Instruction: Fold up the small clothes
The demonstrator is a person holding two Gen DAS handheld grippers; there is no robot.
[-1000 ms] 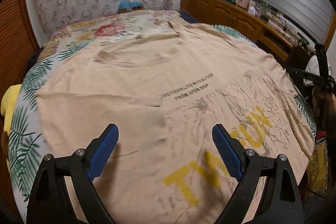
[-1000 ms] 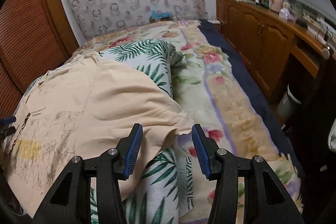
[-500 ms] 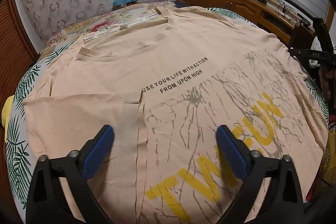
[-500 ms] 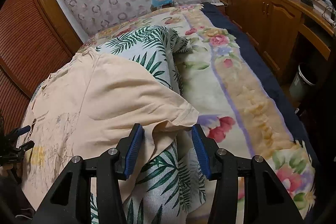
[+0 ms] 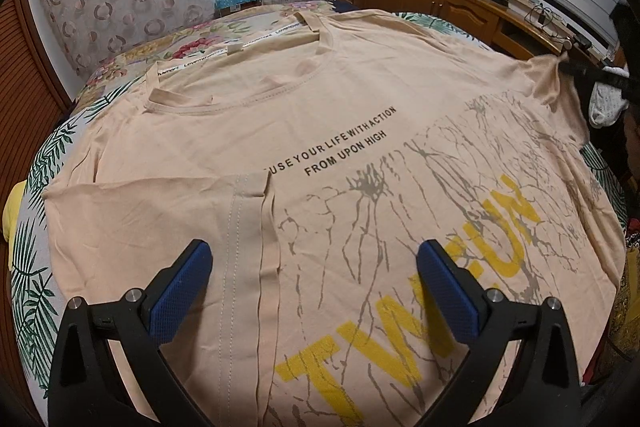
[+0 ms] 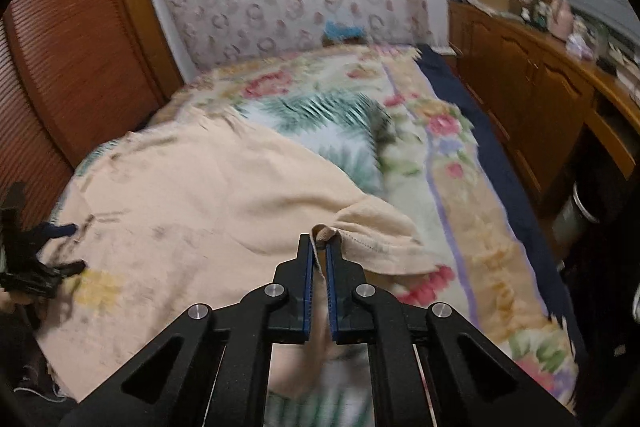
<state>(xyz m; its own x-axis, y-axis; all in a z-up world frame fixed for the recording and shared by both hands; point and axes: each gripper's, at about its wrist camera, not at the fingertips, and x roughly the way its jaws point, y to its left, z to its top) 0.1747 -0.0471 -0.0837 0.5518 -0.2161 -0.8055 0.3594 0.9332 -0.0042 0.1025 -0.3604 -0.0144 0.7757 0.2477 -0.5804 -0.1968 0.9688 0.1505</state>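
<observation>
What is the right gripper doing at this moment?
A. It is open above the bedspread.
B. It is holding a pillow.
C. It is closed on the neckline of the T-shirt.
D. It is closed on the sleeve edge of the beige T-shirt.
D: in the right wrist view the right gripper has its blue pads pressed onto the hemmed sleeve edge of the beige T-shirt.

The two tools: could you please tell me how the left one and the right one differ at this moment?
The left tool is spread wide open, while the right tool is shut on the sleeve hem of the beige T-shirt. The left tool holds nothing and points over the folded-in sleeve and the print; the right tool sits at the shirt's edge. Both have blue pads on black frames.
</observation>
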